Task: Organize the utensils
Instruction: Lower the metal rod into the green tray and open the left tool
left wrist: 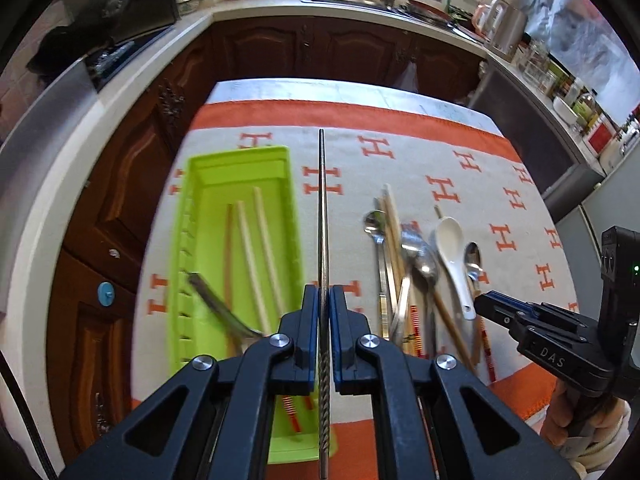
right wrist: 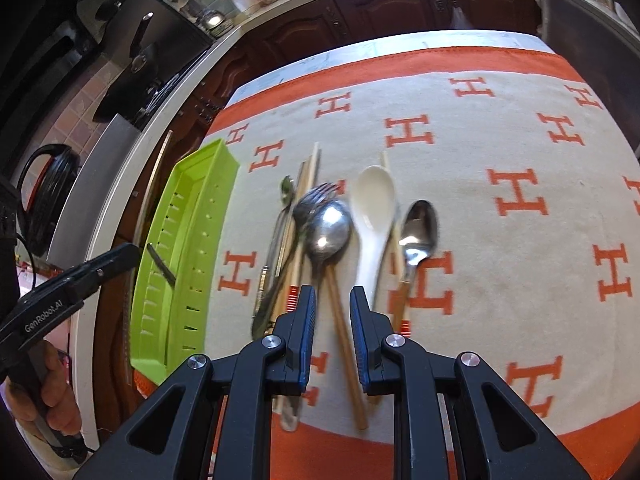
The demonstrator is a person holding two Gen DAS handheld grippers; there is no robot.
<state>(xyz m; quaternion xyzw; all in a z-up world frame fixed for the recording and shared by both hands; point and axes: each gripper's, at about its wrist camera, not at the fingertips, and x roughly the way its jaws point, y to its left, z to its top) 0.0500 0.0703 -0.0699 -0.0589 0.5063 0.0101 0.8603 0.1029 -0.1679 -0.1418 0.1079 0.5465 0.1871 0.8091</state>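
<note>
My left gripper (left wrist: 323, 294) is shut on a thin steel chopstick (left wrist: 322, 208), which sticks out straight ahead of the fingers and hangs above the cloth. Just left of it lies a lime green tray (left wrist: 240, 168) holding wooden chopsticks (left wrist: 250, 256) and a dark metal utensil (left wrist: 216, 300). My right gripper (right wrist: 334, 296) is open over a pile of utensils: a wooden-handled metal spoon (right wrist: 328, 228), a fork (right wrist: 314, 196), a white ceramic spoon (right wrist: 374, 208), another steel spoon (right wrist: 418, 228) and chopsticks (right wrist: 310, 168). The wooden handle runs between the fingers without touching either pad.
An orange-and-cream cloth (right wrist: 520, 140) with H marks covers the table. The green tray (right wrist: 188, 220) sits at the table's left edge, and the left gripper (right wrist: 128, 252) hovers beside it. Brown cabinets (left wrist: 312, 48) and a crowded countertop ring the table. The right gripper (left wrist: 484, 306) shows at the pile's right.
</note>
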